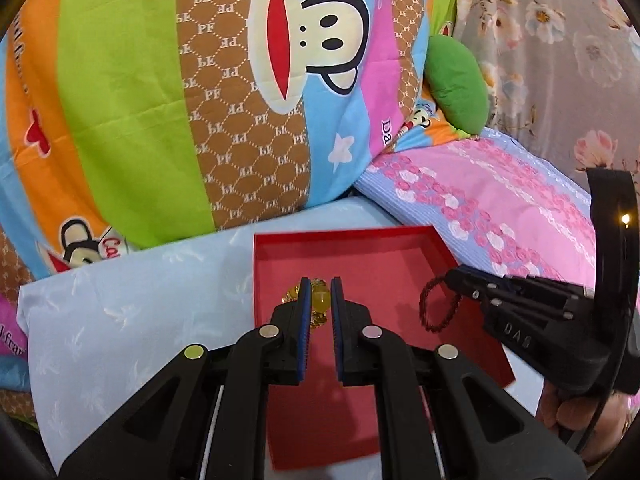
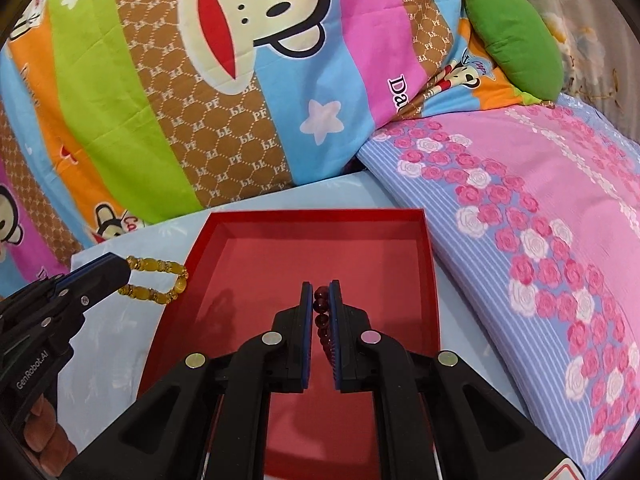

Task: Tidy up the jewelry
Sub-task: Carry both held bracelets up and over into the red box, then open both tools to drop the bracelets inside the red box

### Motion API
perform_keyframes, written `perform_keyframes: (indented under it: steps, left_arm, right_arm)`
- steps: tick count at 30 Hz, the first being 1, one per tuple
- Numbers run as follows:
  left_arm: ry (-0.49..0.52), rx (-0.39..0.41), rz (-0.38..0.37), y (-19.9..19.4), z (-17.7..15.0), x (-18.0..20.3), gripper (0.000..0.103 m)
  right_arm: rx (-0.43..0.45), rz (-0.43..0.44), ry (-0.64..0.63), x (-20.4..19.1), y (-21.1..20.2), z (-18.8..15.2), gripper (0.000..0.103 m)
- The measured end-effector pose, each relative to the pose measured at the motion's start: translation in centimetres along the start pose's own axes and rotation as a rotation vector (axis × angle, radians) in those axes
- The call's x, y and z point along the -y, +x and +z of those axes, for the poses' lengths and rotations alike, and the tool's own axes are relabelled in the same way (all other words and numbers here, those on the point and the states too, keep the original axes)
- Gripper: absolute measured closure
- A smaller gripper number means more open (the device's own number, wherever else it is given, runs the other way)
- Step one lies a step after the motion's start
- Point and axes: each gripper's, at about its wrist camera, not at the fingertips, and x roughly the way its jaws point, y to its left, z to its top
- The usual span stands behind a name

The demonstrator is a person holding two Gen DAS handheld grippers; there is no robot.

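A shallow red box (image 1: 400, 248) lies open on a pale blue sheet; it also shows in the right wrist view (image 2: 248, 248). My left gripper (image 1: 320, 286) is shut on a yellow bead bracelet (image 1: 318, 300) and holds it over the box's left part. From the right wrist view the bracelet (image 2: 160, 280) hangs as a loop at the box's left edge. My right gripper (image 2: 321, 288) is shut on a dark red bead bracelet (image 2: 322, 320) above the box. In the left wrist view that bracelet (image 1: 438, 304) dangles from the right gripper (image 1: 452, 278) over the box's right side.
A large cartoon-monkey quilt (image 1: 200, 100) is bunched behind the box. A pink floral pillow (image 2: 540, 220) lies close on the right. A green cushion (image 2: 516, 36) sits at the back right. The pale blue sheet (image 1: 140, 320) spreads left of the box.
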Motion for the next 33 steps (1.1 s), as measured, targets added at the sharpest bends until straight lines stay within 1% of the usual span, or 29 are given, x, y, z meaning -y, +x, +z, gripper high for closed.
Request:
perform_keyframes:
  steps: [2, 5, 9, 11, 13, 14, 15, 16, 18, 19, 22, 26, 30, 33]
  left_arm:
    - [-0.007, -0.008, -0.01, 1.4, 1.1, 0.2, 0.094]
    - [0.011, -0.032, 0.012, 4.1, 2.4, 0.8, 0.094]
    - [0.023, -0.075, 0.035, 7.0, 2.6, 1.4, 0.094]
    - [0.028, -0.089, 0.05, 8.0, 2.5, 1.5, 0.094]
    - [0.027, -0.091, 0.081, 8.7, 2.4, 1.5, 0.093]
    - [0.024, -0.093, 0.085, 8.8, 2.3, 1.5, 0.091]
    - [0.016, -0.099, 0.099, 8.9, 2.2, 1.5, 0.082]
    - [0.011, -0.096, 0.109, 8.7, 2.2, 1.4, 0.066]
    - [-0.001, -0.07, 0.144, 8.0, 2.1, 1.2, 0.049]
    - [-0.005, -0.057, 0.161, 7.6, 2.0, 1.0, 0.046]
    - [-0.011, -0.045, 0.177, 6.1, 1.6, 1.0, 0.046]
    - [-0.007, -0.032, 0.193, 3.8, 0.1, 1.3, 0.045]
    - [0.001, -0.034, 0.213, 1.6, -2.4, 2.0, 0.045]
    - [0.004, -0.036, 0.237, 0.1, -4.5, 2.4, 0.045]
  right_arm:
    - [-0.015, 0.01, 0.013, 0.1, 1.3, 0.9, 0.095]
    - [-0.033, 0.0, 0.024, 0.3, 3.3, 1.8, 0.095]
    - [-0.044, -0.024, 0.031, 0.6, 5.1, 2.2, 0.095]
    - [-0.045, -0.044, 0.042, 1.1, 5.6, 2.4, 0.093]
    - [-0.039, -0.065, 0.039, 1.4, 5.5, 2.5, 0.091]
    - [-0.034, -0.072, 0.035, 1.4, 5.4, 2.5, 0.09]
    - [-0.024, -0.074, 0.03, 1.5, 5.0, 2.4, 0.086]
    - [-0.018, -0.074, 0.029, 1.6, 4.7, 2.4, 0.08]
    - [0.004, -0.079, 0.024, 1.7, 3.8, 2.0, 0.072]
    - [0.012, -0.077, 0.023, 1.8, 3.2, 1.7, 0.071]
    - [0.028, -0.061, 0.03, 1.9, 1.7, 0.5, 0.07]
    - [0.049, -0.032, 0.027, 1.3, -0.3, -1.5, 0.069]
    - [0.061, -0.018, 0.012, 0.3, -2.3, -3.9, 0.065]
    - [0.084, -0.034, -0.019, -0.7, -4.1, -6.0, 0.064]
